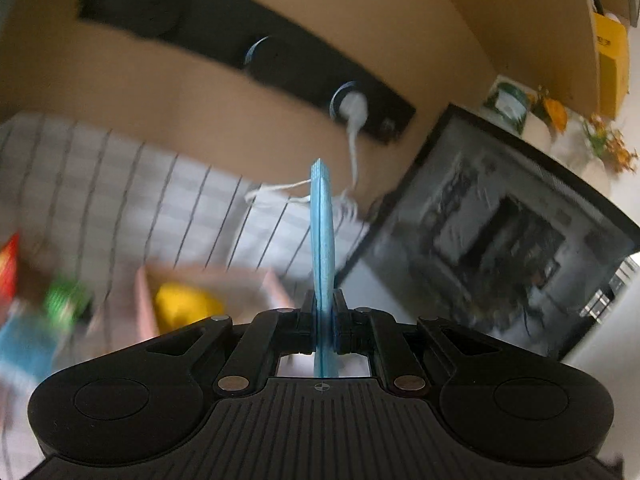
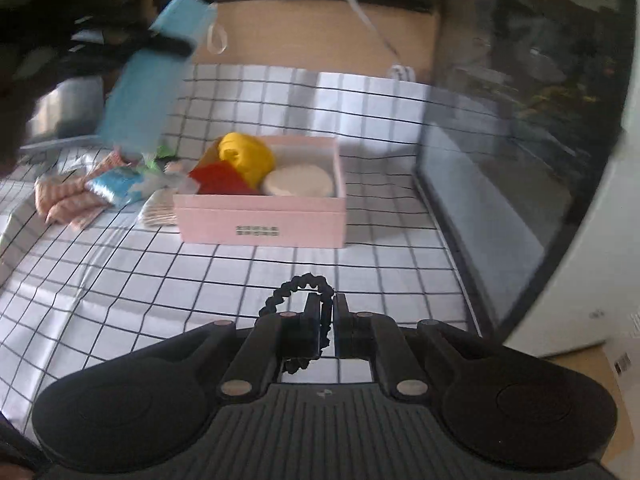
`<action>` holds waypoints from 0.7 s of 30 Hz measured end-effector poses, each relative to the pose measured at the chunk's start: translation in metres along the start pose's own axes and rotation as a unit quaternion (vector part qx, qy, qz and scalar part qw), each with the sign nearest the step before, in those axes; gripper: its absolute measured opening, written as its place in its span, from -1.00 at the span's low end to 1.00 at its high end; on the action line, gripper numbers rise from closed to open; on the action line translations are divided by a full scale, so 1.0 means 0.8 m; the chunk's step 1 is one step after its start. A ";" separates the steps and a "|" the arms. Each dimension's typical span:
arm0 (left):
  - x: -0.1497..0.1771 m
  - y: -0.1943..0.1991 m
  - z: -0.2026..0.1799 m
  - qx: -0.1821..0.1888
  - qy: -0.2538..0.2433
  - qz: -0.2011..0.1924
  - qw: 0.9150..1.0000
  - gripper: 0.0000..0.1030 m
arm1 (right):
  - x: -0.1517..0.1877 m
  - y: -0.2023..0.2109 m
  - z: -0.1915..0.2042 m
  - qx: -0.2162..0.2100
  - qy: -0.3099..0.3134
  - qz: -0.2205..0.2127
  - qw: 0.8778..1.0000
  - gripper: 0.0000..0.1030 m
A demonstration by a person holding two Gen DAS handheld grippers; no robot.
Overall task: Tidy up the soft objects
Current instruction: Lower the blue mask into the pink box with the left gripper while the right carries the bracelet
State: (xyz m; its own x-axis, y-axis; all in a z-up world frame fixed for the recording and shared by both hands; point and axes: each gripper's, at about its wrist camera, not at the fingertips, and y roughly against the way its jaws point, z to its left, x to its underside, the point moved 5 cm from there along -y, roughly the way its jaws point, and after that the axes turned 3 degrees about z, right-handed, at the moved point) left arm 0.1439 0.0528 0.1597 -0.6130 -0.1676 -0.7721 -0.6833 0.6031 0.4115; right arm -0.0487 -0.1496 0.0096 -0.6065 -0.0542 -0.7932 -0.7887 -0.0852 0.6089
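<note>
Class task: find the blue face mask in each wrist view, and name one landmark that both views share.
Left wrist: blue face mask edge-on at centre, clamped in the left gripper.
Right wrist: upper left, hanging above the table.
Shared landmark: pink box.

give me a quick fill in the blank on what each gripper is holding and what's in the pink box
1. The left gripper is shut on a folded ____ face mask.
2. The right gripper is shut on a ____ hair tie.
3. The pink box stands on a ____ tablecloth.
4. In the box, between the red cloth and the round white pad, lies a ____ bundle.

Missing words: blue; black; checked; yellow
</note>
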 end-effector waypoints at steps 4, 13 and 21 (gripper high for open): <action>-0.030 -0.065 0.007 0.004 -0.001 -0.003 1.000 -0.83 | 0.010 0.006 -0.021 0.019 -0.015 -0.003 1.000 -0.88; 0.042 -0.181 0.099 -0.075 0.035 0.127 0.988 -0.73 | 0.032 0.010 -0.060 0.049 -0.050 0.013 0.997 -0.88; 0.083 -0.096 0.118 -0.087 0.077 0.104 0.988 -0.72 | 0.007 -0.003 -0.058 0.027 -0.027 0.000 0.999 -0.88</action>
State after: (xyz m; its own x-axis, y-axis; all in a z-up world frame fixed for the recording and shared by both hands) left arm 0.1933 0.0689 0.0312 -0.7919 -0.1788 -0.5838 -0.5848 0.4970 0.6411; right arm -0.0454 -0.1954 0.0031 -0.6103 0.0001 -0.7921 -0.7918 -0.0308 0.6100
